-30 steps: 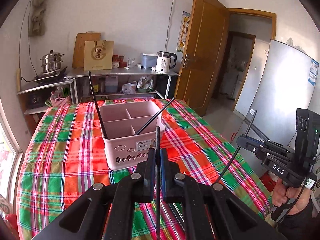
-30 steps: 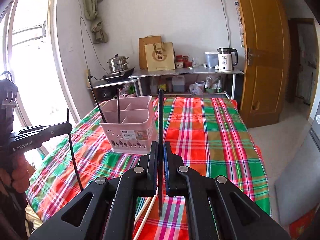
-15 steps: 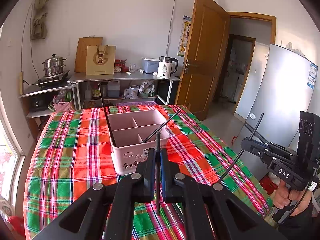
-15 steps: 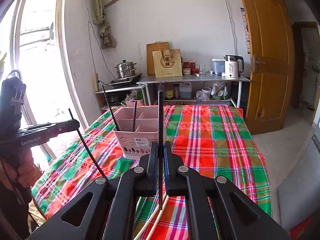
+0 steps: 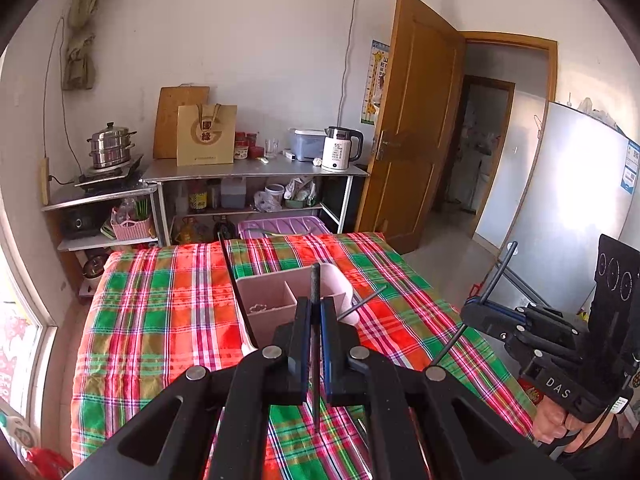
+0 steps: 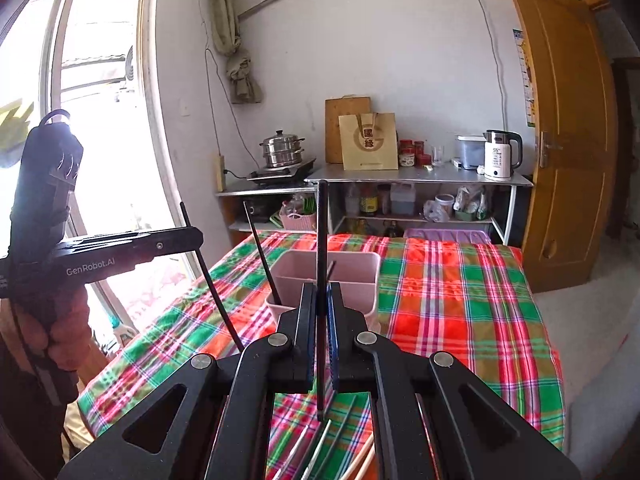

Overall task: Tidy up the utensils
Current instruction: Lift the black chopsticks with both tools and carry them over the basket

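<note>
Chopsticks are what we hold in both grippers, one slim black stick each.

From the left wrist camera, our left gripper (image 5: 316, 320) is clenched on a thin black chopstick (image 5: 315, 280), which stands upright between the pads, its top rising above the fingertips and its lower end showing below them. Just beyond sits the pale pink plastic utensil caddy with divided compartments (image 5: 272, 300) on the red, green and white plaid tablecloth (image 5: 160, 320). One black chopstick (image 5: 234, 280) leans out of the caddy's left side, and another (image 5: 364, 300) pokes out low on its right. At the right edge we see our right gripper (image 5: 476, 314), gripping its own black chopstick (image 5: 498, 274) at a slant.

From the right wrist camera, our right gripper (image 6: 320, 320) is closed tight on its long black chopstick (image 6: 321, 240), held vertical. The pink caddy (image 6: 352, 276) is directly behind the fingers, with a black chopstick (image 6: 262, 256) leaning from its left compartment. Pale chopsticks (image 6: 352, 460) lie on the cloth (image 6: 460, 300) beneath the gripper. On the left, the left gripper (image 6: 196, 236) holds its chopstick (image 6: 208, 280) tilted, near the caddy but apart from it.
</note>
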A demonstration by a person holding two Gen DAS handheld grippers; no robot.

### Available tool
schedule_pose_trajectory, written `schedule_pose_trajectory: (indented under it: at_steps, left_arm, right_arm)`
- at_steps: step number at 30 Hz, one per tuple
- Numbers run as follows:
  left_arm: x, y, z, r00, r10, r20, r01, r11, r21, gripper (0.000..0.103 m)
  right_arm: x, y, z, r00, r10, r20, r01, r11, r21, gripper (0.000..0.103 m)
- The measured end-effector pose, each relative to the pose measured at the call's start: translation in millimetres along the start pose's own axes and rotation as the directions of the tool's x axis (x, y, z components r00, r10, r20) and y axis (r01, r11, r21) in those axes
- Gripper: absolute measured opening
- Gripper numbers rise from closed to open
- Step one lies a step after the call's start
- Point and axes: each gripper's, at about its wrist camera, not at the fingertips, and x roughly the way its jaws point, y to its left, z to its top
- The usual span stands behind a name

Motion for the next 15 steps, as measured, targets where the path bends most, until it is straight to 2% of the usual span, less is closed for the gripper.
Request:
schedule_pose_trajectory:
  at_steps: [7,15]
  left_arm:
    - [0.5,4.5,35.4,0.999,0.020,0.041,-0.021,1.000,0.022,0.004]
    - [7.4,18.9,75.7,0.994,0.059,0.088,-0.061,0.998,0.015,0.004]
  right_arm:
    - [23.5,3.4,27.4,0.999,0.035,0.021,-0.035,0.999,0.009,0.005]
    - [46.2,5.9,58.5,0.997,0.035,0.069,-0.037,0.999,0.025,0.005]
